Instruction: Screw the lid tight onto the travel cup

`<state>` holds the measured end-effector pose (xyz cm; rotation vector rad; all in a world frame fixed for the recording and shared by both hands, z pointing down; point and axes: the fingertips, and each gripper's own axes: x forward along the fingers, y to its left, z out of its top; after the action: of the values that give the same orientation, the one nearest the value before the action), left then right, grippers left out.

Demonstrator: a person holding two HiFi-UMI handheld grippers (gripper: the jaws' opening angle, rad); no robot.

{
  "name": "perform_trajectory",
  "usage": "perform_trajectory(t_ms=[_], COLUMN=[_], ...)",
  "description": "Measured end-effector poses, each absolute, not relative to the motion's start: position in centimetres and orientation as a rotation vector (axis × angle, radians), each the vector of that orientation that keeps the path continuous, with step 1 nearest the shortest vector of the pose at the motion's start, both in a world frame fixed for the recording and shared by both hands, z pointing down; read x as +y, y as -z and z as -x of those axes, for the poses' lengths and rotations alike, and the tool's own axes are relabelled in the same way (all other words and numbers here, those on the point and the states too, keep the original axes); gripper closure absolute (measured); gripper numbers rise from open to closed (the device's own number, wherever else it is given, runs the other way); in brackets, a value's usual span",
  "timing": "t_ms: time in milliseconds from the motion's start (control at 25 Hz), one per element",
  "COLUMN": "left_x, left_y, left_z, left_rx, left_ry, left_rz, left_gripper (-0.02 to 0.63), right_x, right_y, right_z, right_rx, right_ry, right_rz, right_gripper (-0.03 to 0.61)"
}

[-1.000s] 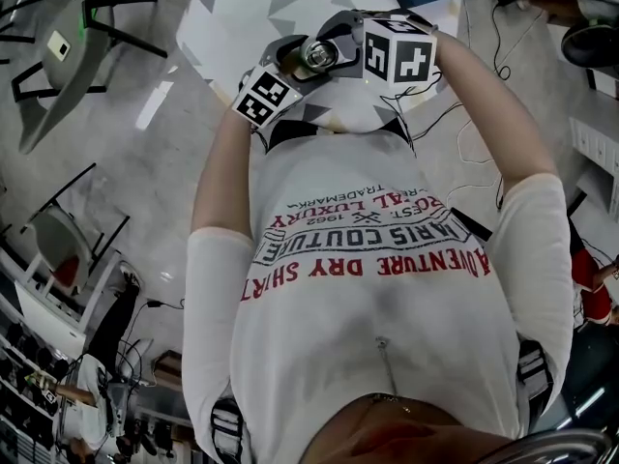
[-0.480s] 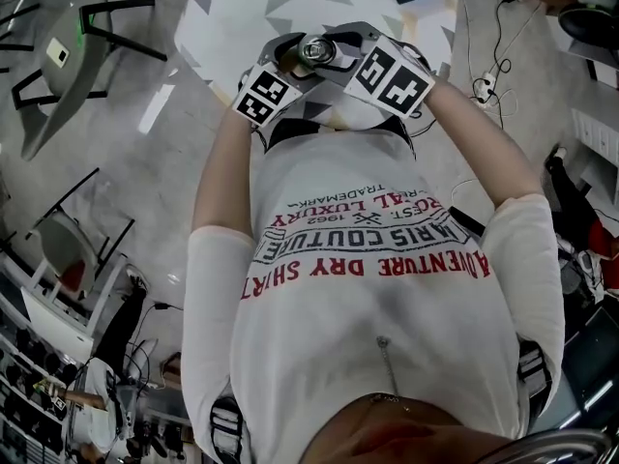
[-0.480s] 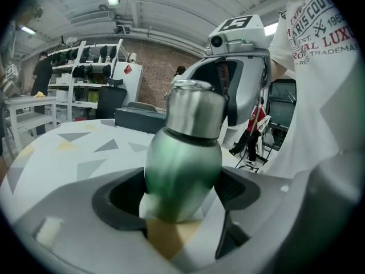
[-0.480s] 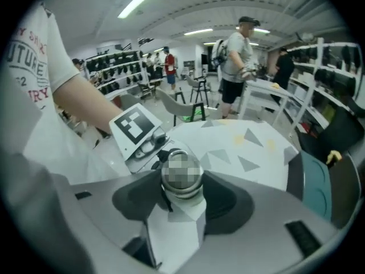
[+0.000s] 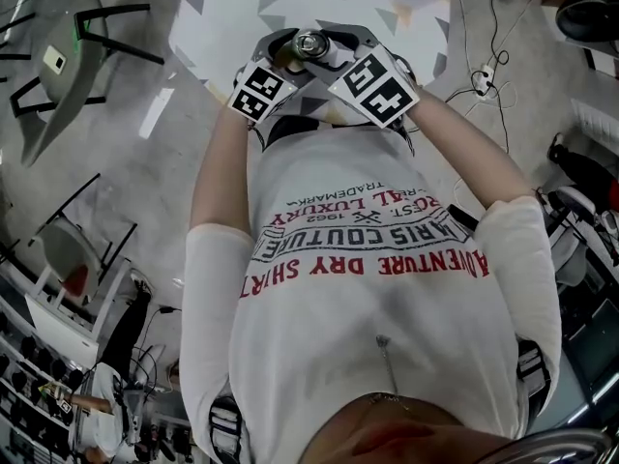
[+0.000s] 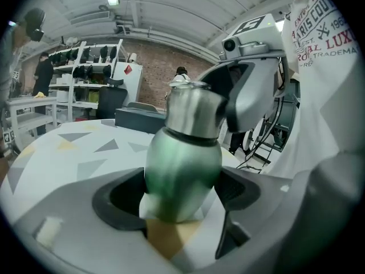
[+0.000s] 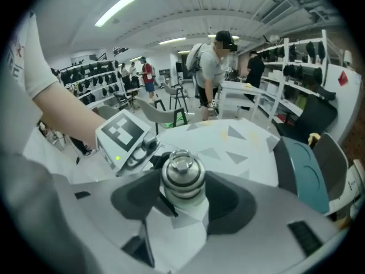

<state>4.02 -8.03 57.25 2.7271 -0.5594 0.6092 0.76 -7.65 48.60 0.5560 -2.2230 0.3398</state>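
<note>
The travel cup has a green metal body (image 6: 182,167) and a steel lid (image 6: 191,110) with a knob on top (image 7: 182,173). It is held upright above the white table. My left gripper (image 6: 182,201) is shut on the cup's body low down. My right gripper (image 7: 182,196) comes in from above and is shut on the lid, its dark pads against both sides. In the head view the lid (image 5: 311,44) shows between the two marker cubes, with the left gripper (image 5: 287,58) and the right gripper (image 5: 337,54) meeting around it. The cup's body is hidden there.
A white table with grey and yellow triangles (image 5: 242,8) lies under the grippers. A teal seat (image 7: 308,173) stands at its far side. People (image 7: 214,67) stand among shelves behind. A grey chair (image 5: 58,75) and floor cables (image 5: 479,75) flank the table.
The right gripper has rolled around the lid: its marker cube has swung down and tilted in the head view. The left gripper and the cup have stayed put.
</note>
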Motion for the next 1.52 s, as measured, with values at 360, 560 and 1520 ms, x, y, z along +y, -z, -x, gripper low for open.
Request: perform_trajectory(t_ms=[360,560,1520], left_x=[-8.1,-8.1,-8.0], left_y=[-57.1,-57.3,-57.5], left_z=[-4.1,-4.2,-4.0], left_rx=[-0.563,-0.554,-0.559], left_ry=[-0.603,-0.615,-0.645], left_rz=[-2.728,-2.728,-2.725], left_gripper=[0.227,0.227,0.227], right_x=[-7.5,-7.1,-7.3], right_y=[-47.7,-48.1,-49.0], right_z=[-1.5,-1.2,-0.4], right_rx=[-2.203,-2.111,-2.158], right_ry=[-0.028,0.102,-0.087], right_rz=[-0.058,0.228,-0.066], right_gripper=[0.293,0.295,0.327])
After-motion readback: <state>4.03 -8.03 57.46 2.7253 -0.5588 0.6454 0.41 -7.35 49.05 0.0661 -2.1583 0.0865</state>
